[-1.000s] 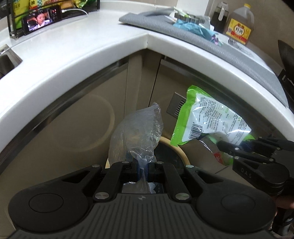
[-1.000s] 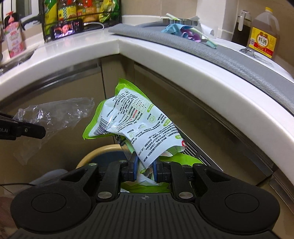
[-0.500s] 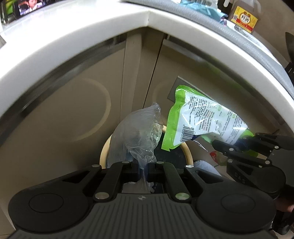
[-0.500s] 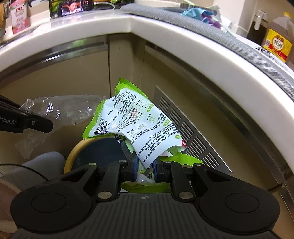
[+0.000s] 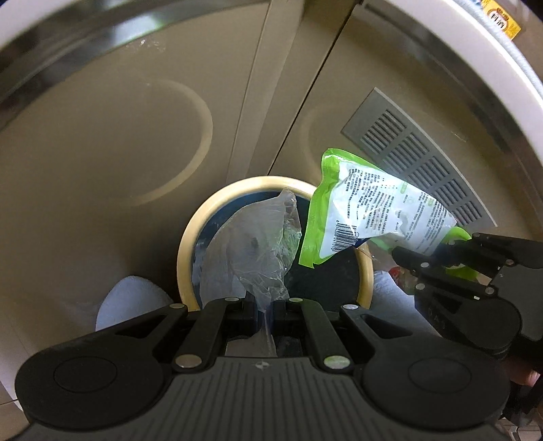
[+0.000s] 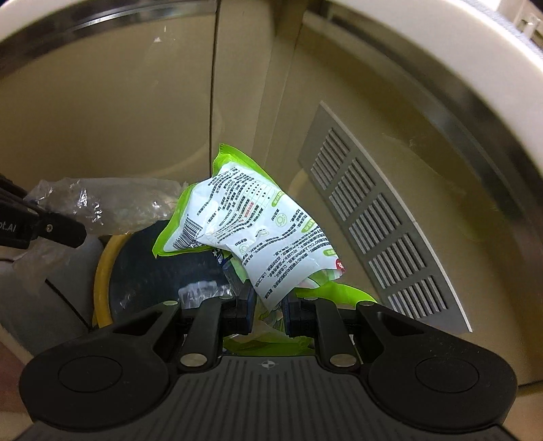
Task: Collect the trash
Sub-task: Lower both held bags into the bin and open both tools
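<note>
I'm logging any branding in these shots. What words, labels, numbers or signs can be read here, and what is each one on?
"ot.AI": cut off at the frame edge, on the left gripper in the right wrist view.
"DAS" or similar: faint embossed letters on the right gripper, uncertain.
Green and white wrapper: dense print, a barcode with digits and round logos, too small to read.
Yellow bottle label: characters too blurred.
Clear plastic bag: no text.

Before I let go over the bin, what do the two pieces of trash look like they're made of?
Crumpled clear bag in the left gripper: thin, glossy plastic film; the bin shows through it. Green-and-white printed pouch in the right gripper: glossy, creased printed film, probably laminated plastic, judging by its sheen.
</note>
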Available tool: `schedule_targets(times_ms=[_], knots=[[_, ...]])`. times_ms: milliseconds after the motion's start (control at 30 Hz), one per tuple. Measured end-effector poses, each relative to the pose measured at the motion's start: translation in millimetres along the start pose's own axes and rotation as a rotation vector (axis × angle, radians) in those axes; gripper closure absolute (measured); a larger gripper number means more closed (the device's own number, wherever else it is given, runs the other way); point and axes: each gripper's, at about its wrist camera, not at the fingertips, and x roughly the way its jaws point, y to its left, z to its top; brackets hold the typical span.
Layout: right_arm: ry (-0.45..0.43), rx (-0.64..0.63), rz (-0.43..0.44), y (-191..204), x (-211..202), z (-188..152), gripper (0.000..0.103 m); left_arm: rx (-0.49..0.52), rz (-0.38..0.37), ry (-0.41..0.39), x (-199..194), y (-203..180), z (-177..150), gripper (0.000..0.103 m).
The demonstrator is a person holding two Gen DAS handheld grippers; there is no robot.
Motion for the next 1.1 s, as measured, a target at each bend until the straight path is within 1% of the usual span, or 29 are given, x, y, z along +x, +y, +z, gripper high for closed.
schedule_targets(times_ms=[367,400,467,567,633,667,700,733,767,800,833,867,900,1000,1100], knots=[[0.088,-0.04,0.006,4.6,36.0,8.1,0.084,-0.036,-0.021,0.102,43.0,4.1,6.5,0.098],[0.092,-0.041,0.006,5.1,37.6,9.0,0.083,-0.035,-0.026,0.11,45.5,5.0,6.8,0.098],[0.095,-0.046,0.003,3.9,37.9,9.4,0.077,-0.035,-0.026,0.119,51.5,2.6,8.2,0.098],[0.093,-0.056,-0.005,4.0,38.6,10.1,0.074,-0.031,-0.006,0.116,55.7,0.1,10.2,0.097],[0.088,-0.058,-0.009,4.1,38.2,11.3,0.072,-0.036,0.003,0.111,56.0,-1.1,9.8,0.094],[0.085,-0.059,-0.011,4.1,37.4,11.9,0.069,-0.037,0.004,0.108,55.1,-1.8,9.6,0.089],[0.08,-0.059,-0.013,4.2,36.1,12.1,0.068,-0.037,0.006,0.105,54.2,-2.3,9.4,0.075],[0.076,-0.058,-0.014,4.7,34.3,10.9,0.063,-0.037,0.008,0.101,53.0,-3.2,8.3,0.063],[0.073,-0.057,-0.014,3.8,33.8,9.6,0.056,-0.037,0.01,0.095,51.2,-3.6,8.0,0.039],[0.072,-0.055,-0.016,3.4,32.5,9.3,0.052,-0.036,0.012,0.088,48.9,-4.0,7.8,0.02],[0.073,-0.053,-0.018,3.0,30.7,10.0,0.045,-0.036,0.018,0.079,45.3,-3.6,9.7,0.014],[0.074,-0.05,-0.019,2.6,29.1,10.1,0.039,-0.035,0.024,0.071,42.8,-4.2,9.8,0.01],[0.073,-0.046,-0.021,2.0,27.3,9.9,0.034,-0.033,0.027,0.071,40.4,-5.1,10.4,0.01],[0.069,-0.034,-0.025,1.6,21.4,8.4,0.03,-0.048,0.015,0.097,36.0,-4.4,11.7,0.01],[0.046,-0.026,-0.024,0.1,7.8,9.1,0.028,-0.05,0.013,0.095,29.8,-4.7,9.8,0.01]])
